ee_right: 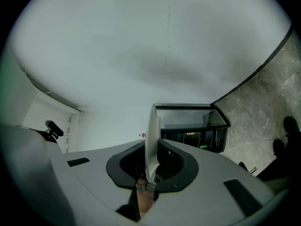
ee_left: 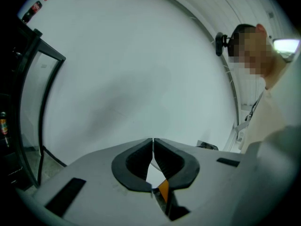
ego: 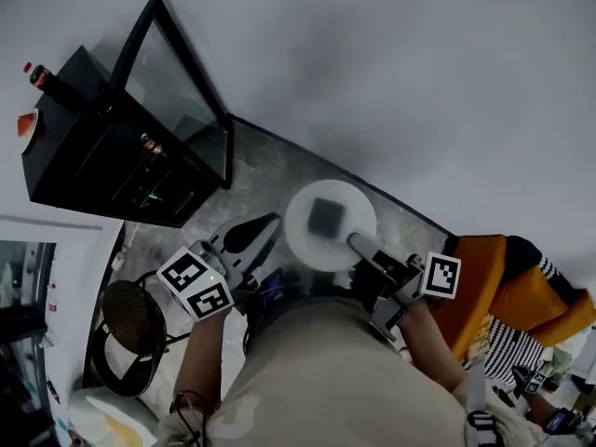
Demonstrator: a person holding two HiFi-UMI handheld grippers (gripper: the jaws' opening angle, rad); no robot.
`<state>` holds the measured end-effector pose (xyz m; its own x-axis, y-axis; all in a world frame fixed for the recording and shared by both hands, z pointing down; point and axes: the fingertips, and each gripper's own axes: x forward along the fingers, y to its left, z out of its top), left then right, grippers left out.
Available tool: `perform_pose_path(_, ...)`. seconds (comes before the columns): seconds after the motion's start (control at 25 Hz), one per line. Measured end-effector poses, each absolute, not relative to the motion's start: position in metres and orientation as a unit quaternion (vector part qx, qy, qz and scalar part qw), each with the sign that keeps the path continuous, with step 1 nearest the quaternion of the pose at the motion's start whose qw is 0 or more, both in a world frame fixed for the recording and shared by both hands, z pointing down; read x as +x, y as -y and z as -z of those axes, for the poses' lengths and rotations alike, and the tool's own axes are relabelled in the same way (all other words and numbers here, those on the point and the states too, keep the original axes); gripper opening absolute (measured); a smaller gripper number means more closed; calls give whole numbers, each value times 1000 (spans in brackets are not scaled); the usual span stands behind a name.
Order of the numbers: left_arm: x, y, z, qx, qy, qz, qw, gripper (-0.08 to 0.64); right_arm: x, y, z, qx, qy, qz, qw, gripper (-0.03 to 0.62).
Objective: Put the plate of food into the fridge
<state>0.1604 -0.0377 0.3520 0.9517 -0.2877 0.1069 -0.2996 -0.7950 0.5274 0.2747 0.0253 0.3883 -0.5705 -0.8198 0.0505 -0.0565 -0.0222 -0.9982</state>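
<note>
Upper left of frame, fridge [ego: 121,147] door open; plate [ego: 331,223] not yet inside.
Right gripper [ego: 357,242] clamps the plate's rim; left gripper [ego: 265,226] is closed, empty.

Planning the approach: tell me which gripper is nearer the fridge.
Left. The left gripper hangs near the open fridge; the right gripper, clamping the plate, is farther off.

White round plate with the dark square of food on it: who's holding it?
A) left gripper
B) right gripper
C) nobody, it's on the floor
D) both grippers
B: the right gripper is shut on the rim of the white round plate, which shows edge-on between its fingers in the right gripper view. The left gripper is shut on nothing.
</note>
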Motion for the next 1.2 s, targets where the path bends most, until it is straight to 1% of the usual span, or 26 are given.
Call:
perform_pose_path(0.4, 164, 58, -355, 930, 227, 0, 288, 12, 288, 9, -388, -295, -648, 646, 274, 37)
perform_pose_path(0.8, 151, 51, -353, 906, 308, 12, 290, 14, 281, 26, -392, -234, -678, 660, 222, 37)
perform_pose_path(0.84, 151, 51, -355, 902, 319, 9, 290, 22, 280, 27, -392, -227, -679, 663, 217, 37)
perform_pose_path(0.88, 151, 51, -357, 899, 329, 5, 291, 68, 279, 28, -393, -221, -682, 665, 211, 37)
perform_pose_path(0.92, 151, 50, -360, 895, 336, 1, 292, 140, 278, 29, -393, -214, -684, 666, 205, 37)
perform_pose_path(0.96, 152, 49, -362, 893, 341, -3, 294, 167, 276, 30, -393, -207, -687, 667, 199, 37)
perform_pose_path(1.2, 148, 49, -372, 883, 354, 8, 309, 179, 263, 35, -390, -180, -694, 671, 188, 37)
